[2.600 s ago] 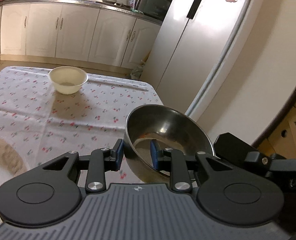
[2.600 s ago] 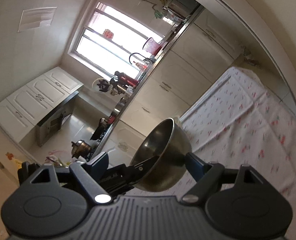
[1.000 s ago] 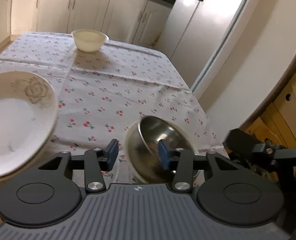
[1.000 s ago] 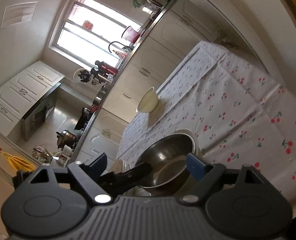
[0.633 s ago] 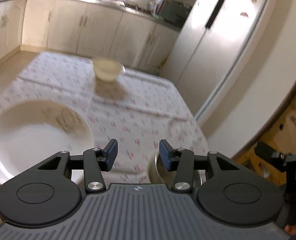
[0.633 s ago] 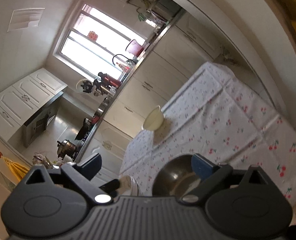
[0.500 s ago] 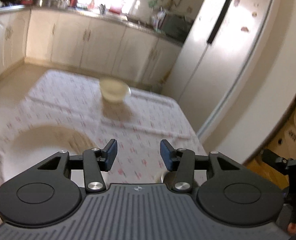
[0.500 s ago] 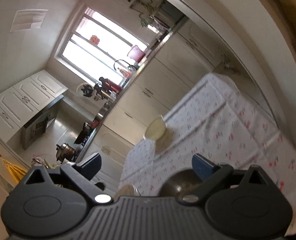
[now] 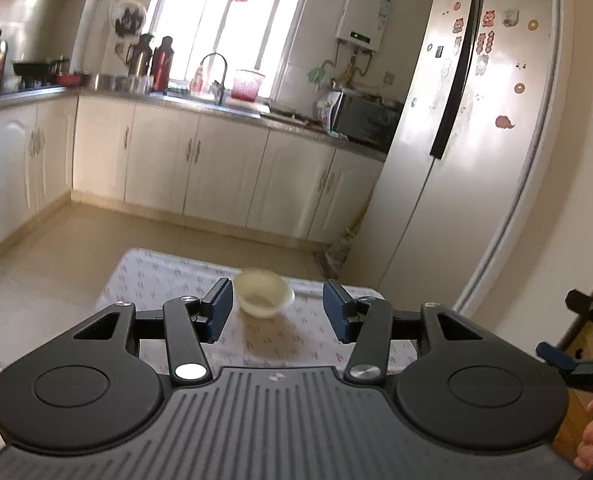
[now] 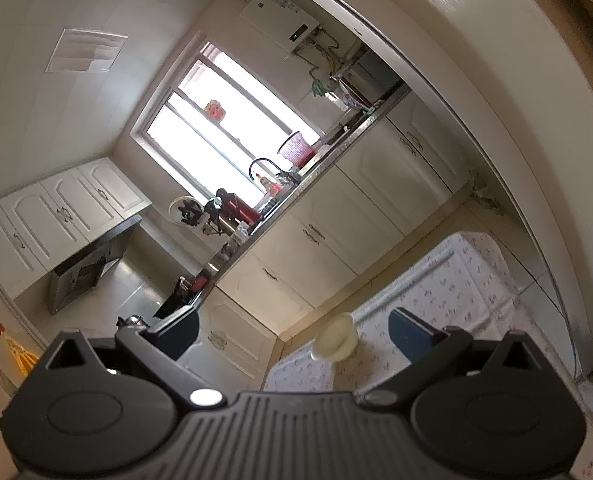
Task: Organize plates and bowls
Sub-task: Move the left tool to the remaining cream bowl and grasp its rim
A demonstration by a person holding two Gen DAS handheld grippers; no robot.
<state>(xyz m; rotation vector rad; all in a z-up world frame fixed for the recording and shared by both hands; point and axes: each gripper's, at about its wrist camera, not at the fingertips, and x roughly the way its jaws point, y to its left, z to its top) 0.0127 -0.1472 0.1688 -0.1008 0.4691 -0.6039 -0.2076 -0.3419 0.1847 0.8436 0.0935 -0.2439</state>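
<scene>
A cream bowl (image 9: 263, 293) stands near the far end of the table (image 9: 156, 280), which has a cherry-print cloth. My left gripper (image 9: 278, 312) hangs high above the table with its jaws opening and nothing between them; the bowl only shows through the gap, far beyond. In the right wrist view the same bowl (image 10: 336, 342) sits on the table (image 10: 456, 280). My right gripper (image 10: 296, 336) is wide, its jaws still opening, and holds nothing. It also shows at the right edge of the left wrist view (image 9: 568, 328). No steel bowl or white plate is in view.
A tall white fridge (image 9: 476, 140) stands right of the table. Cream floor cabinets (image 9: 216, 168) with a cluttered counter and sink run along the back wall under a window. A person's fingers (image 9: 592, 440) show at the lower right. Tiled floor lies left of the table.
Both grippers let go of the steel bowl, opened wider, rose and tilted up. The steel bowl and the white plate slid out of view below; the cream bowl now looks farther off.
</scene>
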